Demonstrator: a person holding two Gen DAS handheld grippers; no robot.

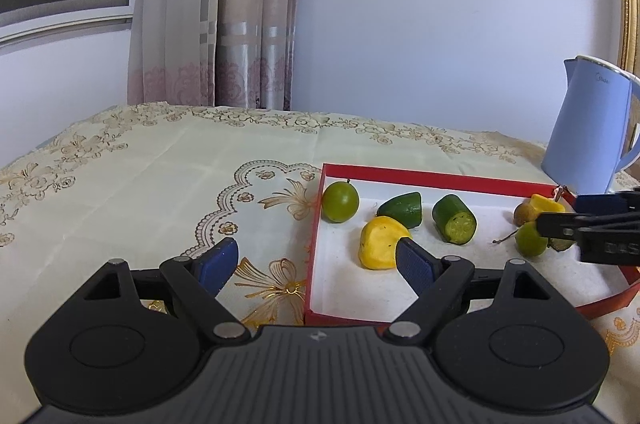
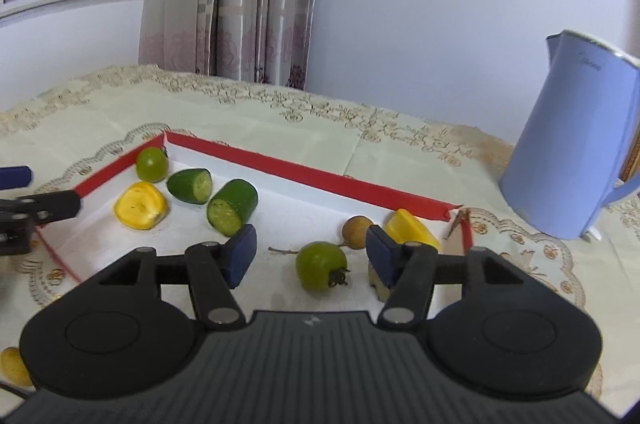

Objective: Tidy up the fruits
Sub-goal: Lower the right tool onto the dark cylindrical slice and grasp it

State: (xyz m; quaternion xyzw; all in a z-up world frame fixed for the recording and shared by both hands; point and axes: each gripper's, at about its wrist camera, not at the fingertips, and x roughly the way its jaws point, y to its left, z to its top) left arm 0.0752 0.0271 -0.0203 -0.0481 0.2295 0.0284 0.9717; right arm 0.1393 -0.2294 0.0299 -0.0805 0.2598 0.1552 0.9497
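A red-rimmed white tray (image 1: 400, 173) (image 2: 304, 171) holds several fruit pieces: a green round fruit (image 1: 340, 202) (image 2: 151, 164), two cucumber pieces (image 1: 402, 209) (image 1: 455, 219) (image 2: 190, 186) (image 2: 232, 207), a yellow piece (image 1: 382, 242) (image 2: 140, 205), another green fruit (image 2: 321, 265) (image 1: 530, 239), a brown round fruit (image 2: 357, 231) and a yellow wedge (image 2: 410, 229). My left gripper (image 1: 318, 262) is open and empty over the tray's left rim. My right gripper (image 2: 311, 250) is open around the green fruit, not touching it. It also shows in the left wrist view (image 1: 588, 224).
A blue kettle (image 1: 592, 124) (image 2: 572, 140) stands right of the tray on the embroidered tablecloth (image 1: 160, 176). A small yellow fruit (image 2: 12, 366) lies on the cloth at the near left. A pale piece (image 2: 378, 282) sits under the right finger. Curtain and wall stand behind.
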